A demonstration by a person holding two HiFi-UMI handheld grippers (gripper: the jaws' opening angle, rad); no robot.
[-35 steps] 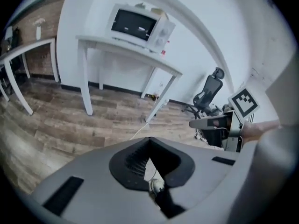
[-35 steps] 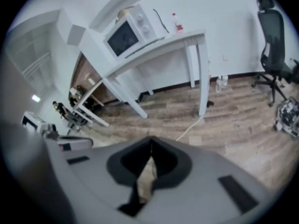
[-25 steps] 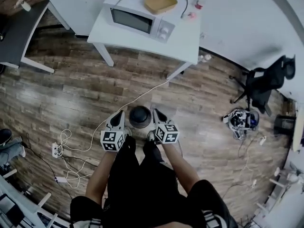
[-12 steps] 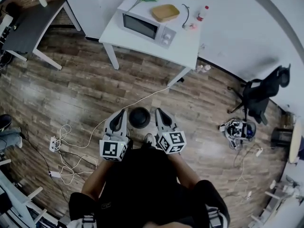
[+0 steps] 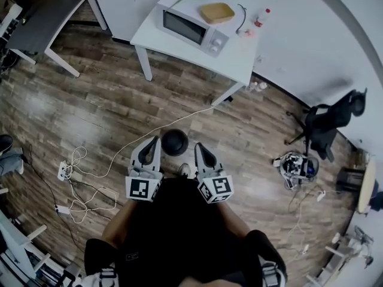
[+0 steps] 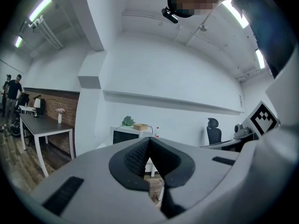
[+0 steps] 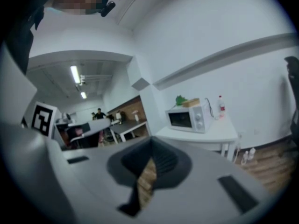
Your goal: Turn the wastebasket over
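Spreading under everything, one wood floor [image 5: 90,112] carries two tables: a white table [image 5: 239,52] and a dark table [image 5: 42,17] that is cut off at the frame's edge. One office chair [image 5: 329,121] stands at the right. One microwave [image 5: 191,28] sits on the white table with one tan tray [image 5: 217,12] on top of it and one bottle [image 5: 261,17] beside it. One black wastebasket [image 5: 175,142] stands on the floor and shows between the tips of the two grippers. Which end is up is hard to make out. The left gripper [image 5: 154,143] and right gripper [image 5: 197,147] are both clenched on nothing. Neither gripper view shows the wastebasket.
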